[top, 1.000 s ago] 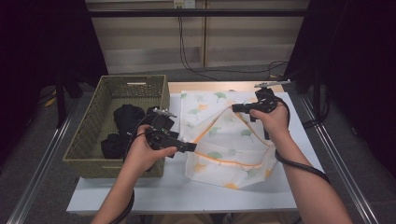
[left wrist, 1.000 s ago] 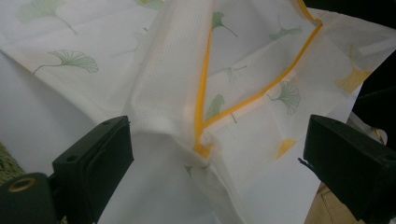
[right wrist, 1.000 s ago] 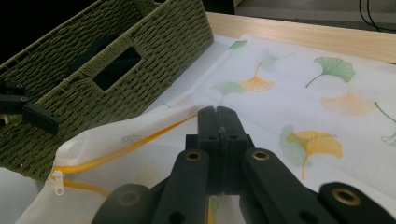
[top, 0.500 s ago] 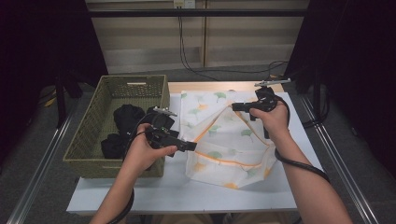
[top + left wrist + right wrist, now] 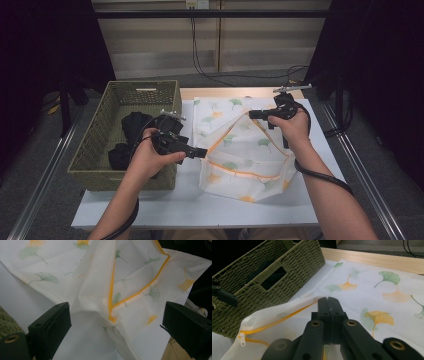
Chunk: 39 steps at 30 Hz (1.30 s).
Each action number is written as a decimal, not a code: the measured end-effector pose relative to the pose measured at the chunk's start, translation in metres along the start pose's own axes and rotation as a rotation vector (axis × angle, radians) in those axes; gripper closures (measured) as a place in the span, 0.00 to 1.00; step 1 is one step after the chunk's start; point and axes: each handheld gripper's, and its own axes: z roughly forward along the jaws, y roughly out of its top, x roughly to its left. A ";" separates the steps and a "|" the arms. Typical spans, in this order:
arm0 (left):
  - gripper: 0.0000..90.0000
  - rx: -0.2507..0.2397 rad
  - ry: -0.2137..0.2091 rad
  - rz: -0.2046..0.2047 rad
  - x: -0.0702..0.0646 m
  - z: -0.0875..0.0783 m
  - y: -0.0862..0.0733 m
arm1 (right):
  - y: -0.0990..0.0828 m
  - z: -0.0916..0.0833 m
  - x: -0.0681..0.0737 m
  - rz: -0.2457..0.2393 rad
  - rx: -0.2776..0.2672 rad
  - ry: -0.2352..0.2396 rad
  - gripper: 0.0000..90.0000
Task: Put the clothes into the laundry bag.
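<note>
1. Right gripper (image 5: 328, 305) was clenched on the mesh laundry bag's (image 5: 240, 150) zipper edge, lifting it at the table's (image 5: 190, 205) centre.
2. Left gripper (image 5: 115, 320) stood released around the opposite edge; next, clamp it.

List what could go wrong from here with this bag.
The right claw pinches only a thin edge of the leaf-print bag, so the mesh may slip out. The left claw stands open around the zipper corner; closing off-target could miss it, letting the opening collapse before the black clothes go in.
</note>
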 end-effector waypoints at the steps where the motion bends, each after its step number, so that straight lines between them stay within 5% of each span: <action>1: 0.09 -0.001 -0.002 -0.003 0.002 -0.001 0.001 | 0.000 0.000 0.000 0.000 0.000 0.000 1.00; 9: 0.09 0.017 0.026 -0.039 0.015 -0.004 0.012 | 0.000 0.001 0.002 -0.010 0.006 -0.001 1.00; 10: 0.09 0.039 0.035 -0.017 0.018 -0.005 0.014 | 0.000 0.000 0.002 -0.010 0.007 -0.002 1.00; 11: 0.09 0.024 0.031 -0.047 0.018 -0.004 0.015 | 0.000 0.000 0.002 -0.009 0.007 -0.001 1.00; 12: 0.09 0.054 0.030 -0.009 0.021 -0.006 0.017 | 0.000 0.000 0.002 -0.010 0.006 -0.001 1.00; 22: 0.09 0.074 0.088 -0.027 0.031 -0.026 0.029 | -0.001 0.001 0.004 -0.012 0.008 -0.003 1.00; 39: 0.08 0.057 0.143 -0.103 0.064 -0.066 0.019 | -0.001 -0.001 0.005 -0.022 0.017 -0.006 1.00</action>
